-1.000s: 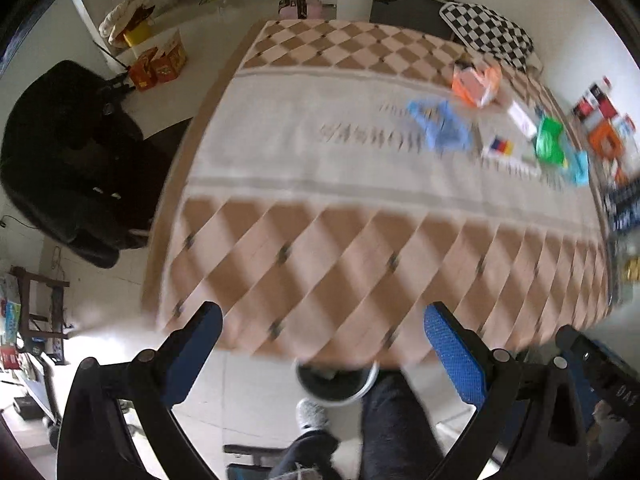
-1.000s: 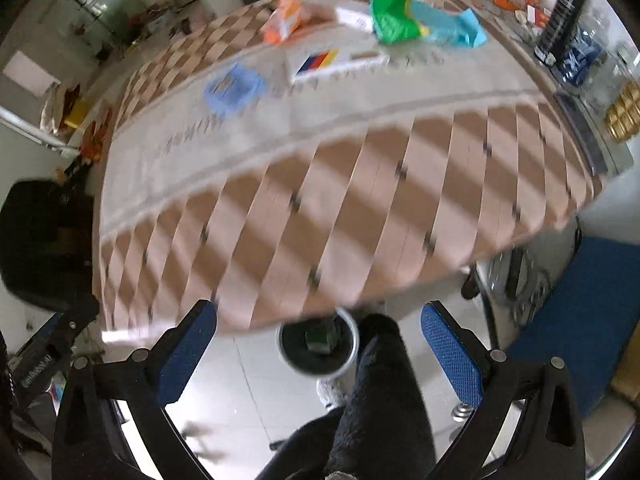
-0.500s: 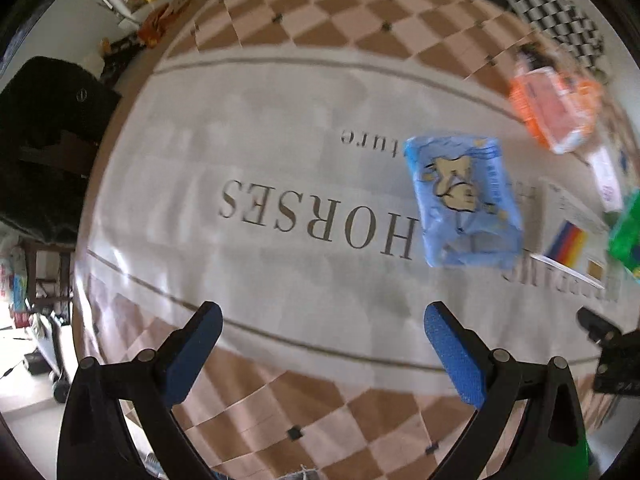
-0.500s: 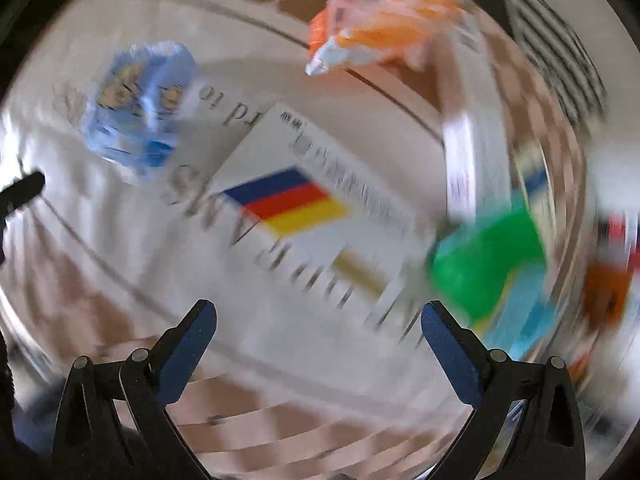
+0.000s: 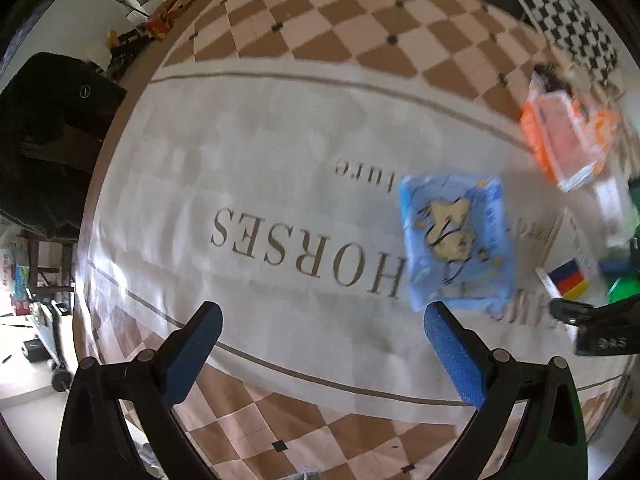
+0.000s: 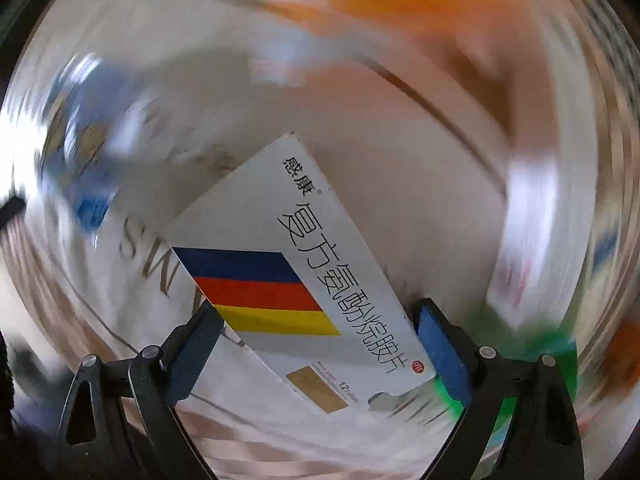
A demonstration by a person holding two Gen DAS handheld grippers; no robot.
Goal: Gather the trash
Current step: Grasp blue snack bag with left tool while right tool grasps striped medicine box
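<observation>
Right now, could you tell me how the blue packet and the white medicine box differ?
The blue packet is soft and crinkled with a cartoon print; the white medicine box is rigid with blue, red and yellow stripes. The packet lies beyond the open left gripper; the box sits between the right gripper's closing jaws. Both lie flat.

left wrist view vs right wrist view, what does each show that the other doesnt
Only the left wrist view shows the HORSES lettering sharply, the black chair beside the table, the checkered cushion, and the open left gripper over bare tablecloth.

Only the right wrist view shows the white medicine box close up with its printed text, lying between the right gripper pads; its jaws have just been closing, contact unclear.

Both share the box's blue, red and yellow stripes, the blue wrapper and the orange packet, blurred in the right view.
</observation>
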